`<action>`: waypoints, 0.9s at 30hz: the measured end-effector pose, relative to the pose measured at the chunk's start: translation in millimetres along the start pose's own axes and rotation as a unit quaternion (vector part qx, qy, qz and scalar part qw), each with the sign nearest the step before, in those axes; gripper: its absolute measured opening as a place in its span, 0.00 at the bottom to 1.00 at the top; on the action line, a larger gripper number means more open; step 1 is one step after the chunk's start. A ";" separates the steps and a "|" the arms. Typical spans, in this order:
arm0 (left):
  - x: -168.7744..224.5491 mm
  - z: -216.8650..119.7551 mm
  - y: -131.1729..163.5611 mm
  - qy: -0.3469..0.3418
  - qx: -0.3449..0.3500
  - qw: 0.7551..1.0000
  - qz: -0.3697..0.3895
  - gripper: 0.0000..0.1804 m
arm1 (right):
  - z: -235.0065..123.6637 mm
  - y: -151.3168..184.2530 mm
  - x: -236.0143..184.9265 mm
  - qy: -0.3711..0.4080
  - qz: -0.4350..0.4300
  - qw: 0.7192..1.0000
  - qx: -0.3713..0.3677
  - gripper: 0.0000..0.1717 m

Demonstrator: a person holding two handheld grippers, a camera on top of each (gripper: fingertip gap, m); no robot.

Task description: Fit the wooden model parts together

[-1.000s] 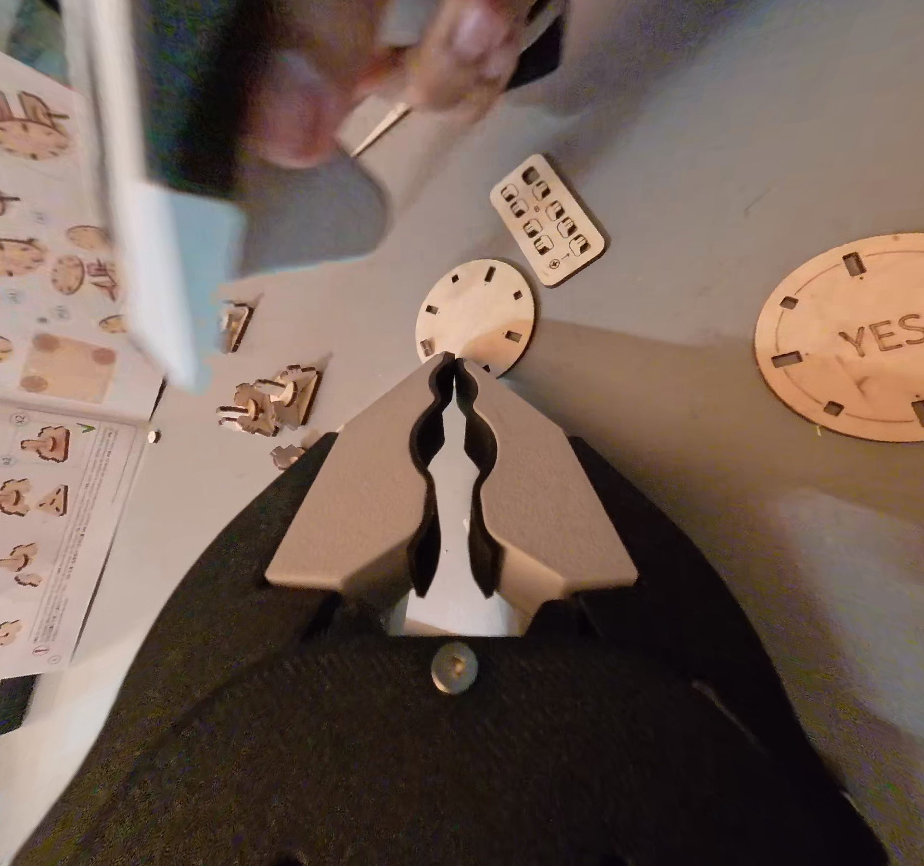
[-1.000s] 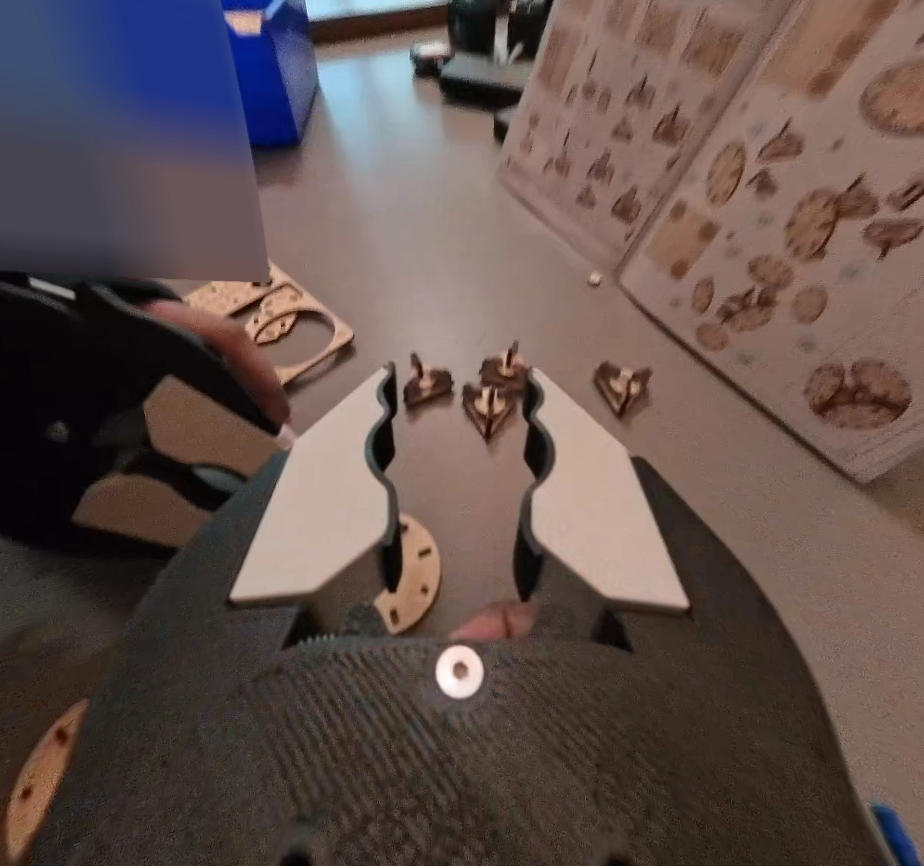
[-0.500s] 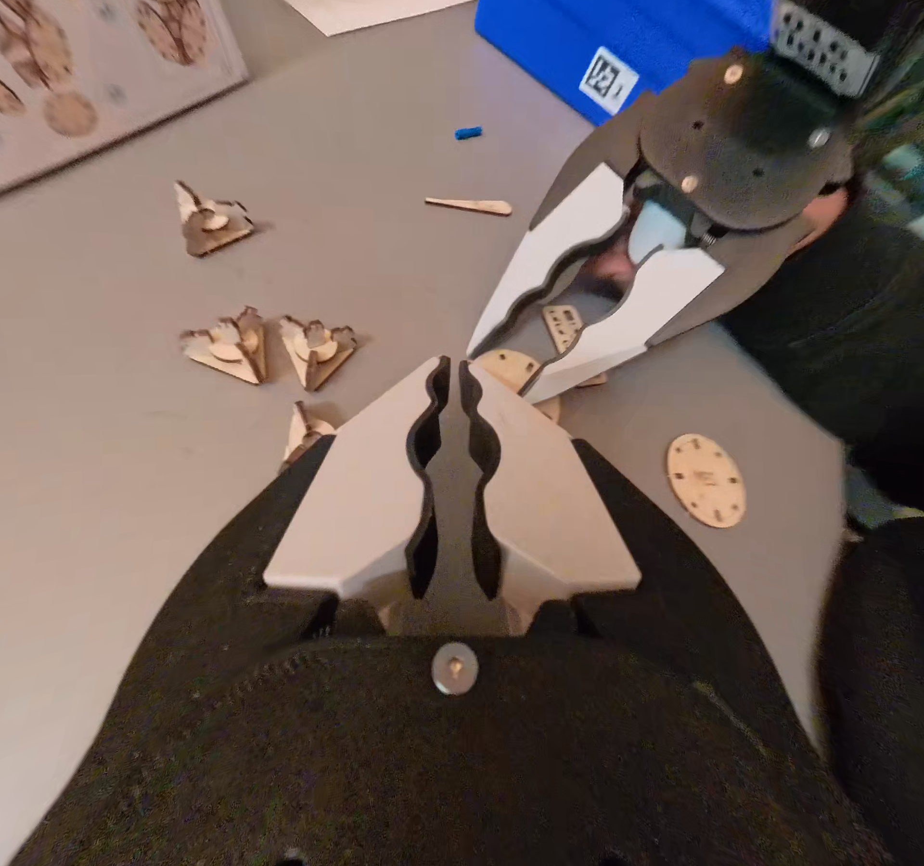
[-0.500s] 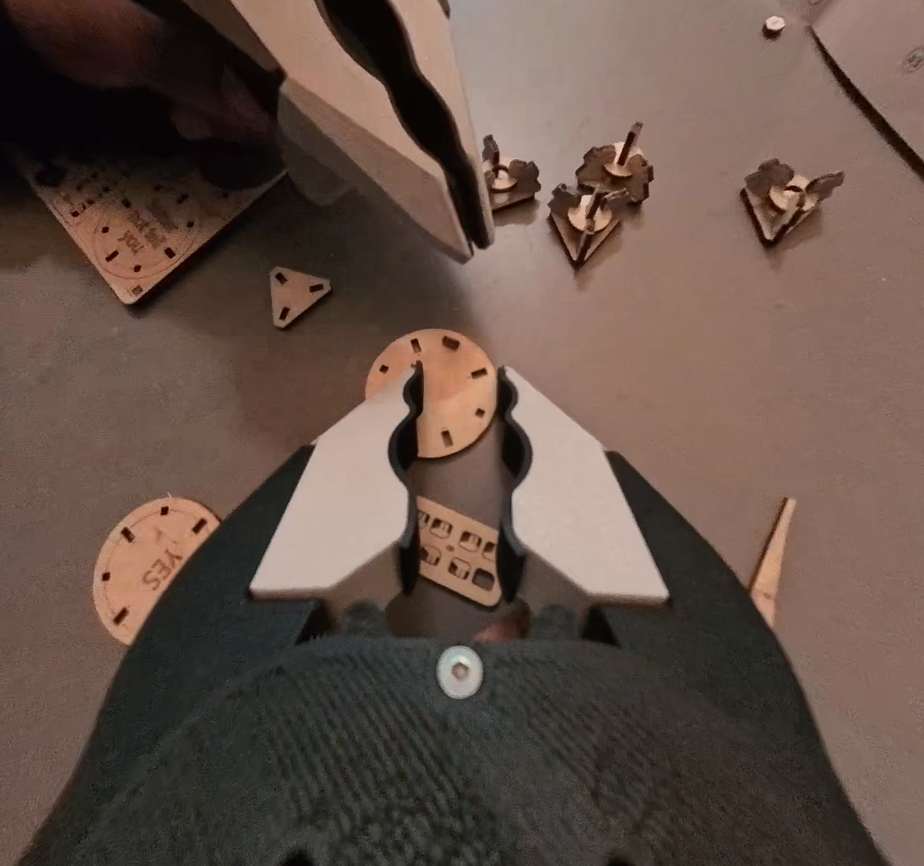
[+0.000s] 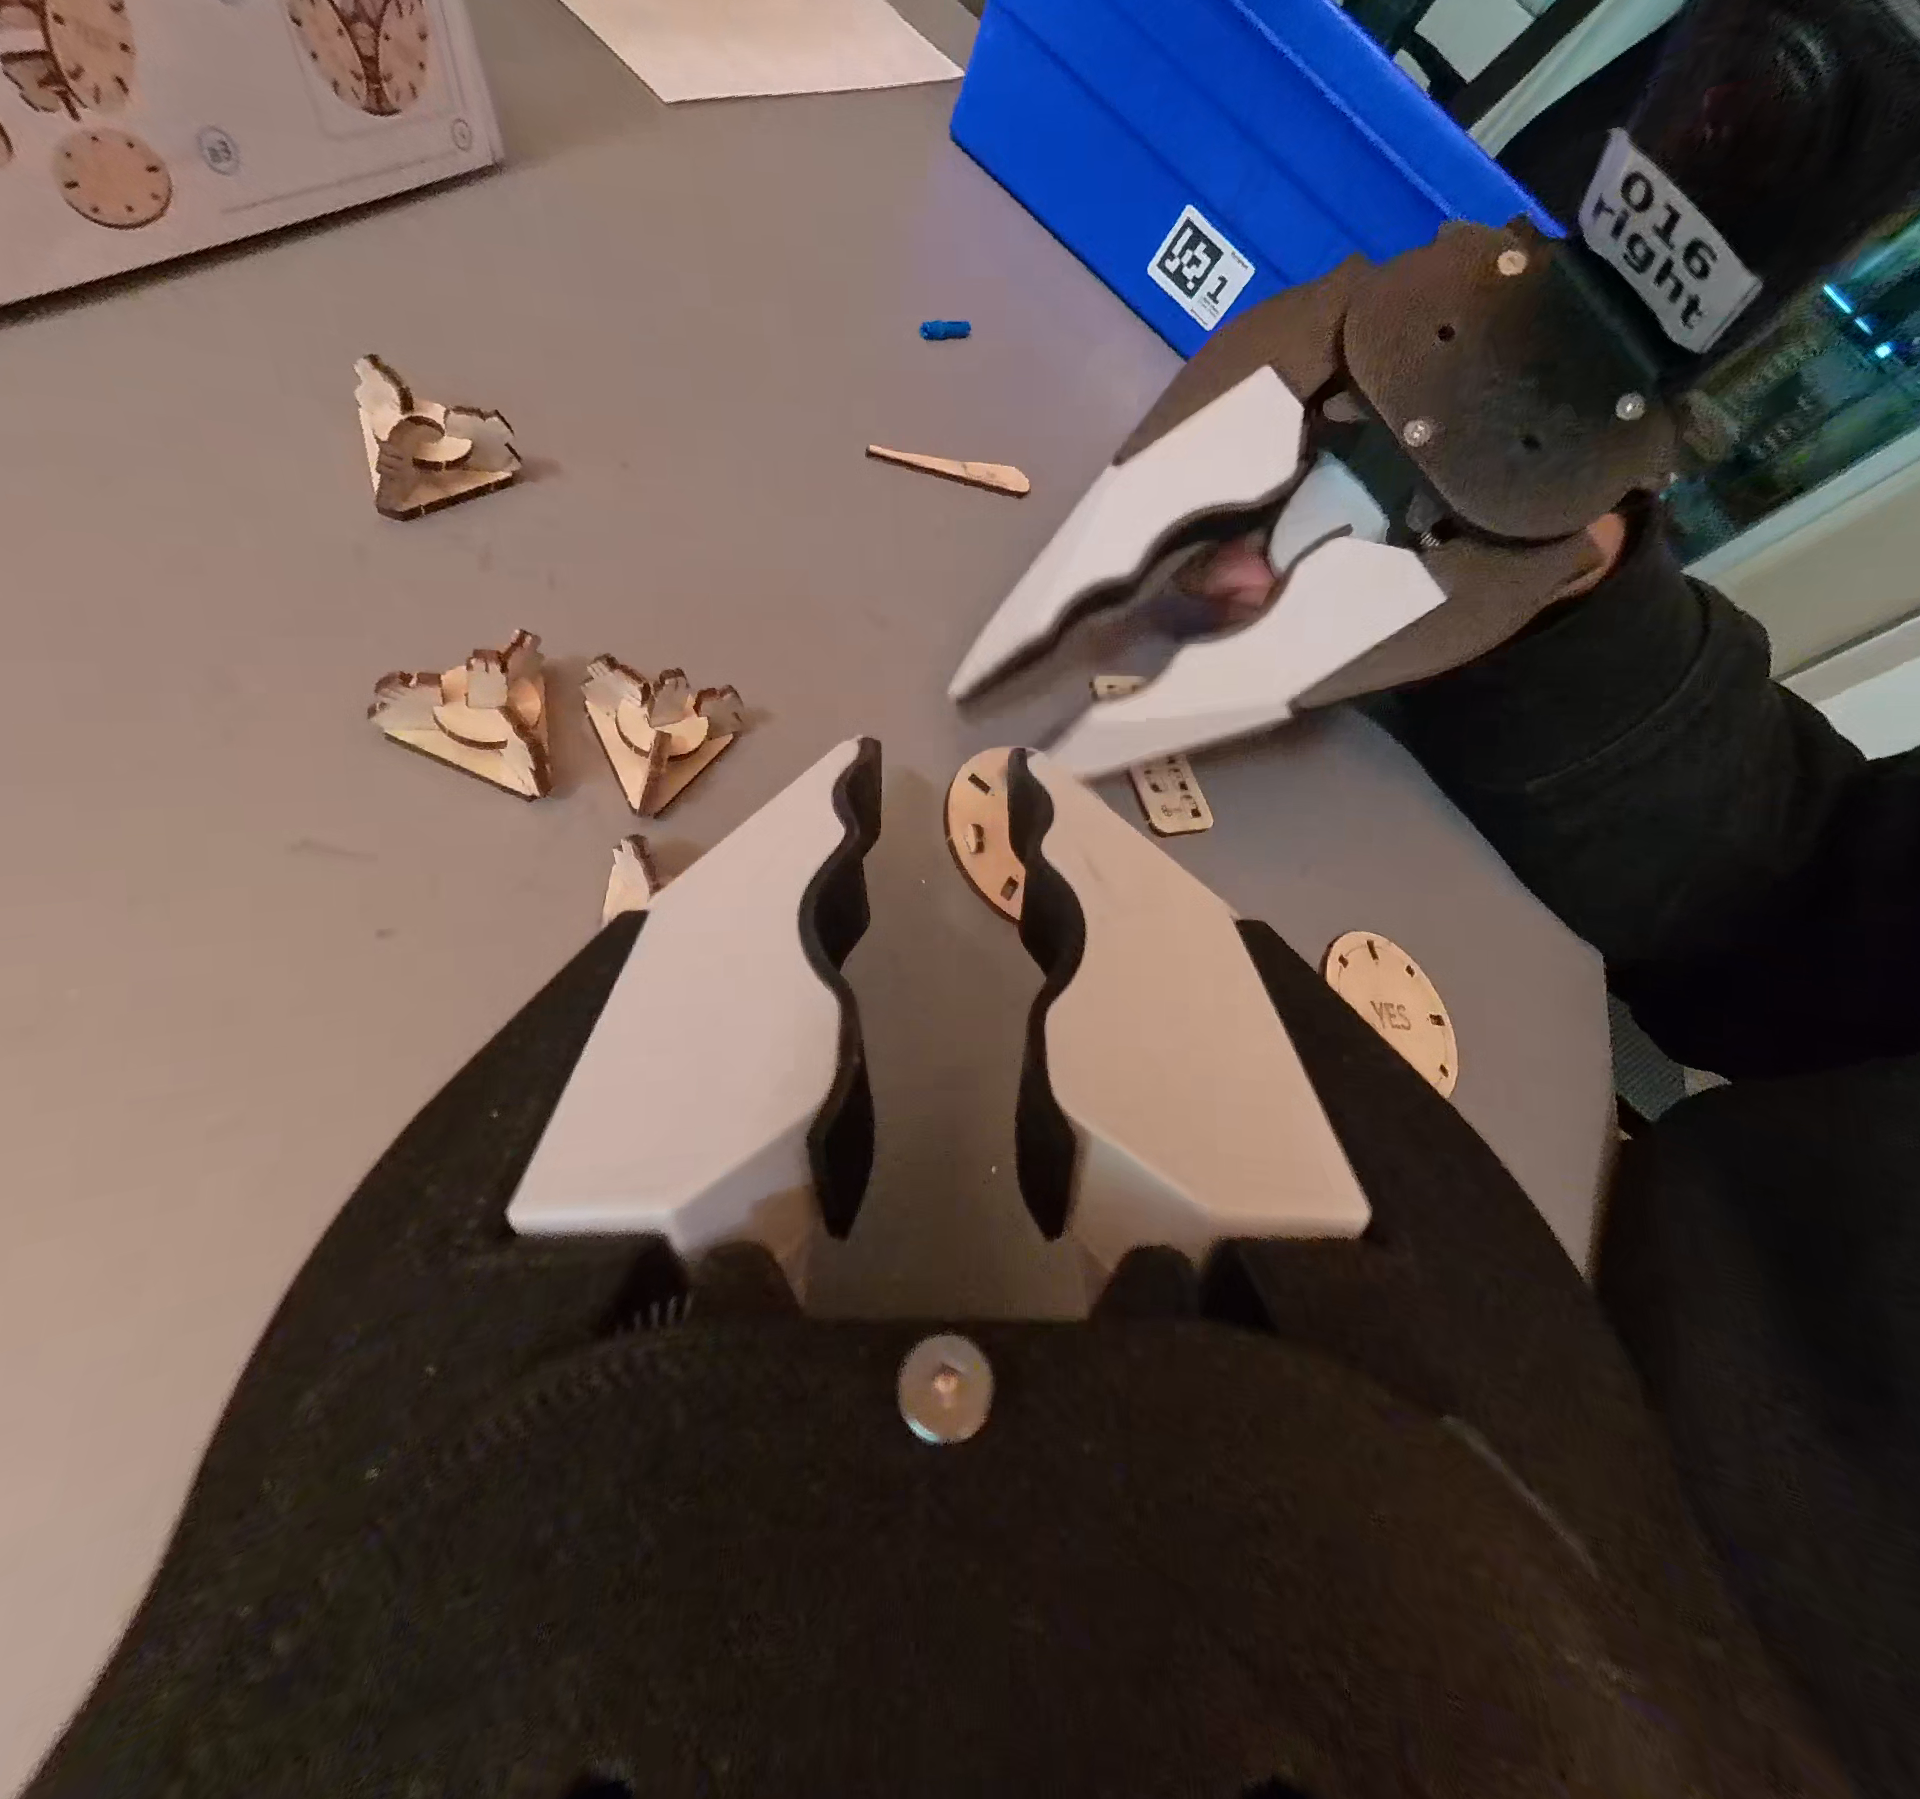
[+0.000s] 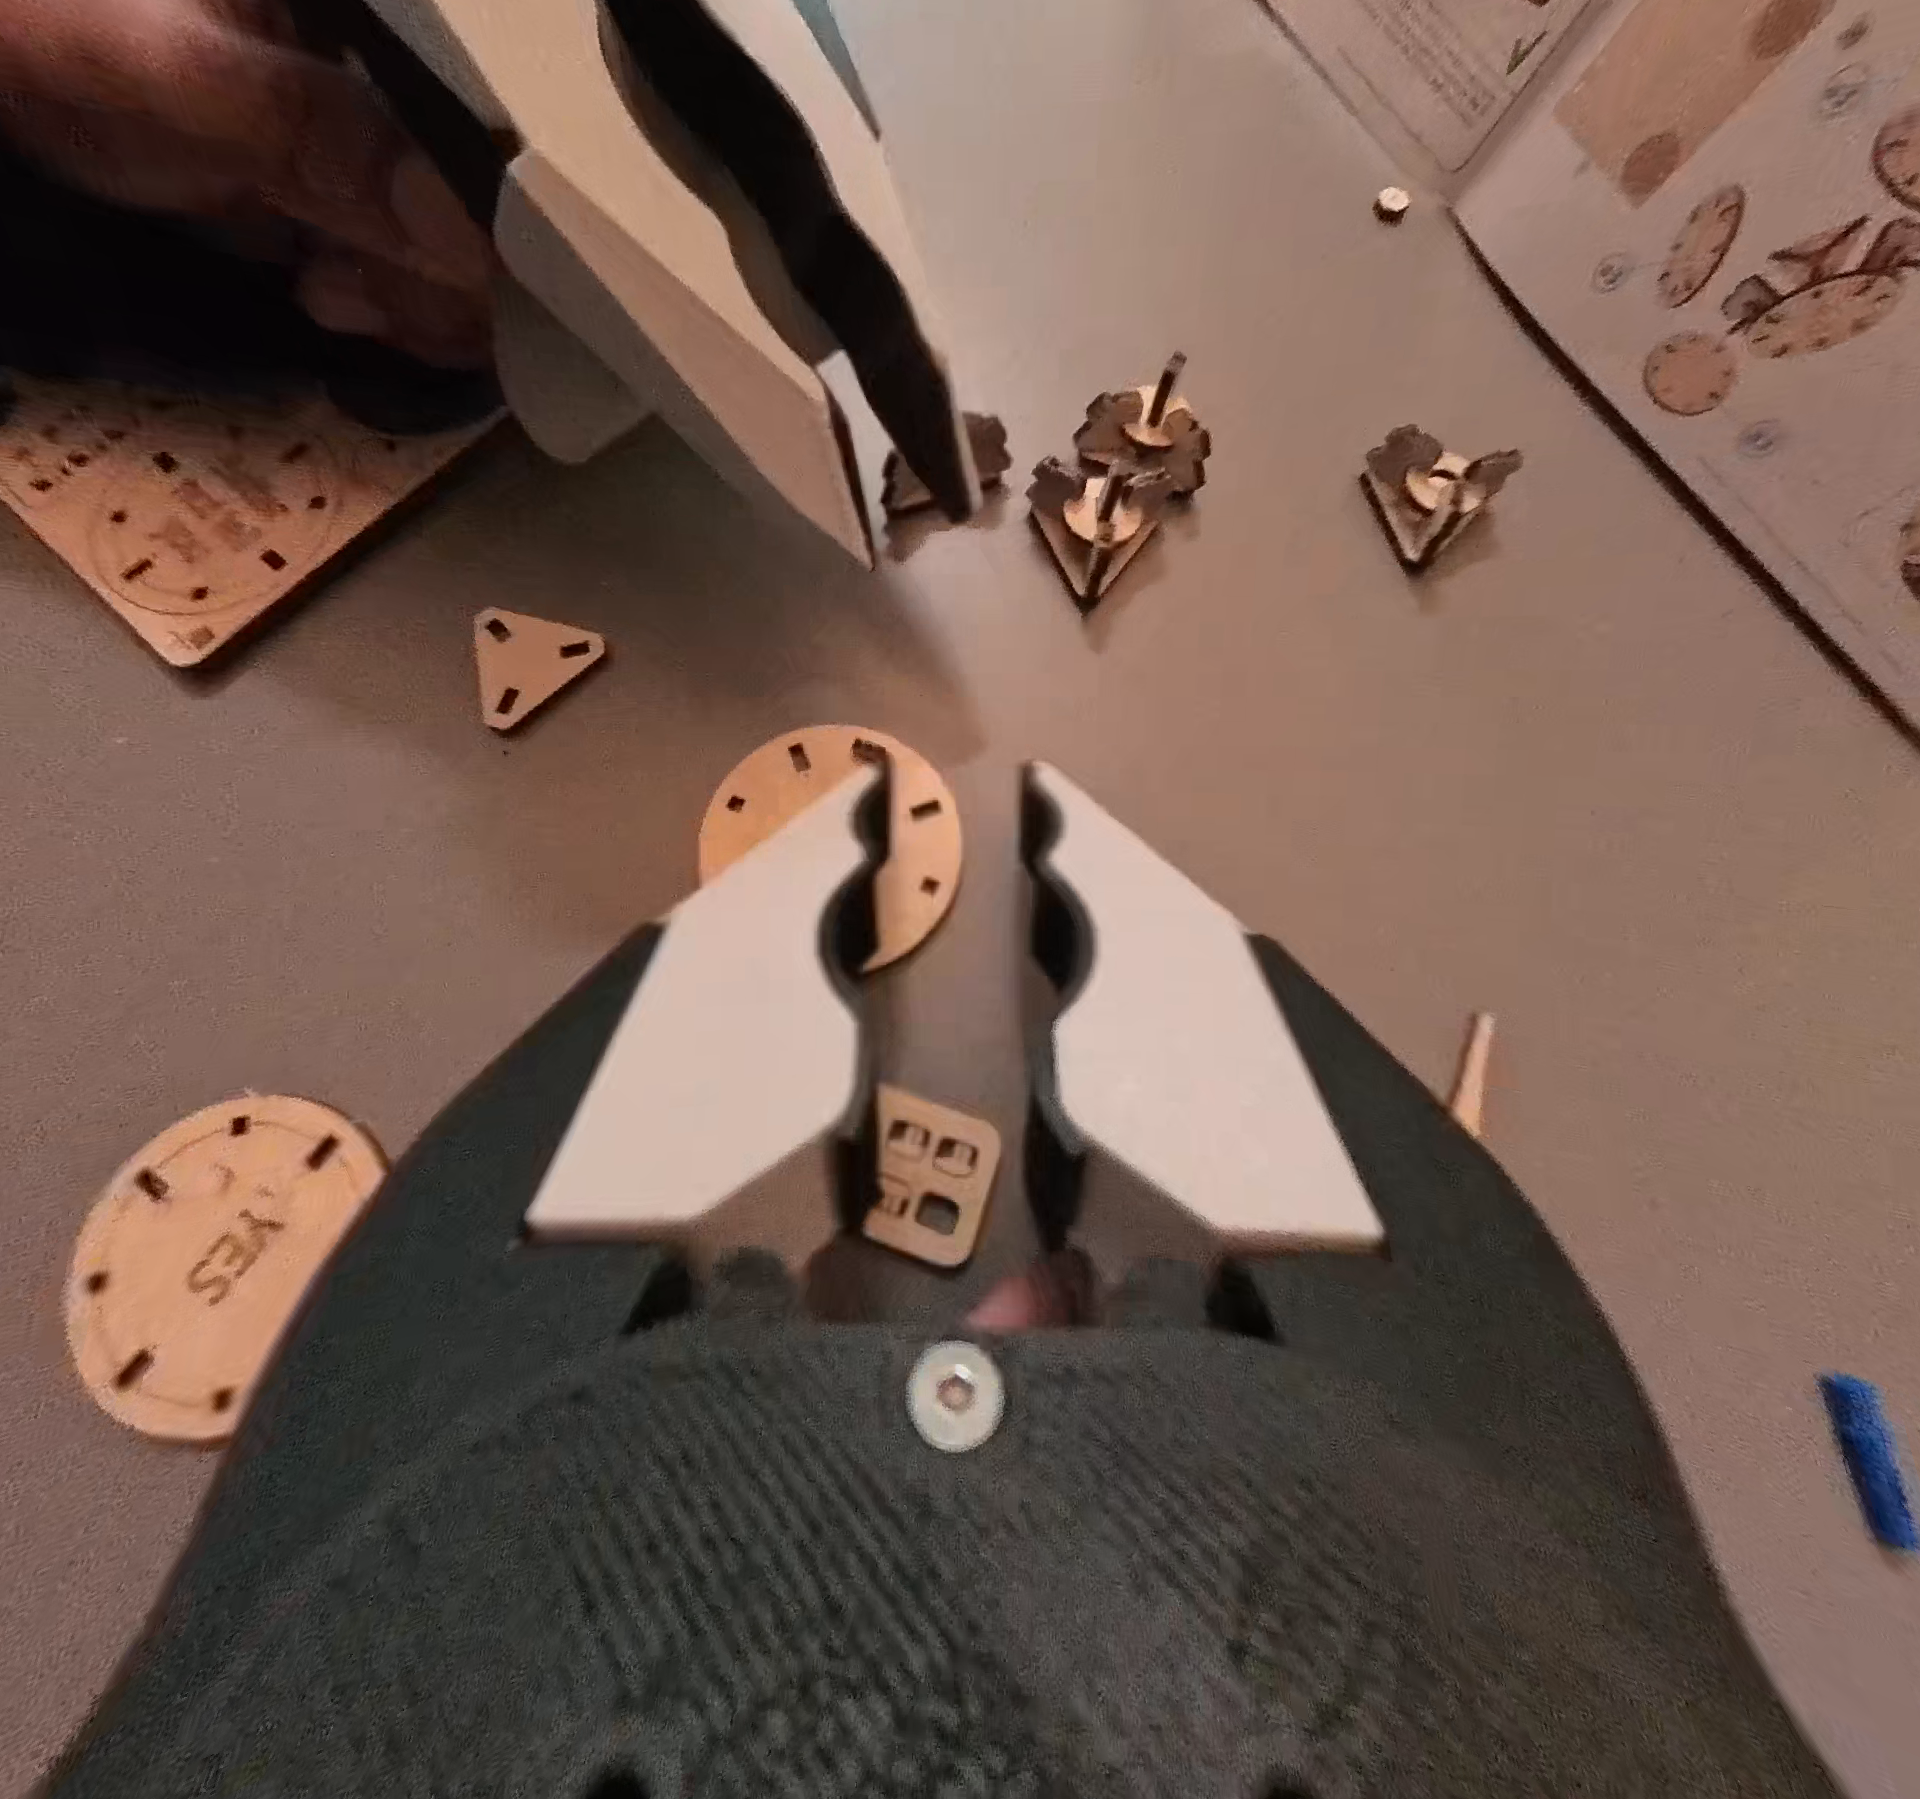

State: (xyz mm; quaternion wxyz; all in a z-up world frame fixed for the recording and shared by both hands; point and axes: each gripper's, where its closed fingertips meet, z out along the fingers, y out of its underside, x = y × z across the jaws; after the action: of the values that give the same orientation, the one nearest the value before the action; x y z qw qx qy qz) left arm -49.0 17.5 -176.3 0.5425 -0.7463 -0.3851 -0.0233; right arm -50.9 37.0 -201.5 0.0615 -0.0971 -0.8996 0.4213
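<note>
A: Item one, left gripper (image 5: pixel 943 770): parted a little, nothing clasped, bare grey table (image 5: pixel 260 918) showing through the gap. Right-hand fingertip overlapping the slotted wooden disc (image 5: pixel 982 845), which lies flat below.

B: Item two, right gripper (image 6: pixel 956 781): likewise parted a little, nothing pressed between the pads. Left fingertip (image 6: pixel 868 793) over the same slotted disc (image 6: pixel 914 866); contact or hover, cannot tell. Small rectangular perforated plate (image 6: pixel 935 1178) lying flat farther back under the gap, untouched as far as visible.

A: Surroundings, catalogued: three assembled triangular wooden pieces (image 5: pixel 468 721) to the left, a fourth partly hidden by the left finger; larger lettered disc (image 5: pixel 1392 1022) near the table edge; thin wooden stick (image 5: pixel 951 471); blue bin (image 5: pixel 1195 87); flat triangular plate (image 6: pixel 530 669); printed instruction sheets (image 5: pixel 208 35).

B: Hazards, judged only: both sets of tips converging on one thin disc, so collision between fingers likely if either advances.

A: Also: disc flat on a smooth top, little edge to catch; probable slide or skitter under a glancing pad.

B: Also: lettered disc close to the edge; a nudge from a sleeve possibly enough to drop it.
</note>
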 end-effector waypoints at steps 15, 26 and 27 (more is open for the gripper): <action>0.9 0.2 0.5 0.010 -0.001 1.000 -0.005 0.13 | 3.9 15.0 -23.6 -0.042 -0.032 0.997 -0.058 0.30; 44.8 -20.4 -31.9 0.171 0.098 0.980 -0.035 0.06 | -37.4 -78.6 -24.0 0.108 -0.211 0.948 0.211 0.30; 49.4 -24.1 -35.4 0.185 0.109 0.976 -0.035 0.03 | -38.4 -81.0 -25.7 0.115 -0.219 0.944 0.219 0.30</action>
State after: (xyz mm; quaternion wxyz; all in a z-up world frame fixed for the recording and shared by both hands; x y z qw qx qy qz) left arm -26.3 28.7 -115.9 0.6809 -0.6516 -0.3047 -0.1379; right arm -28.5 9.1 -115.3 0.2745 0.0702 -0.7711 0.5702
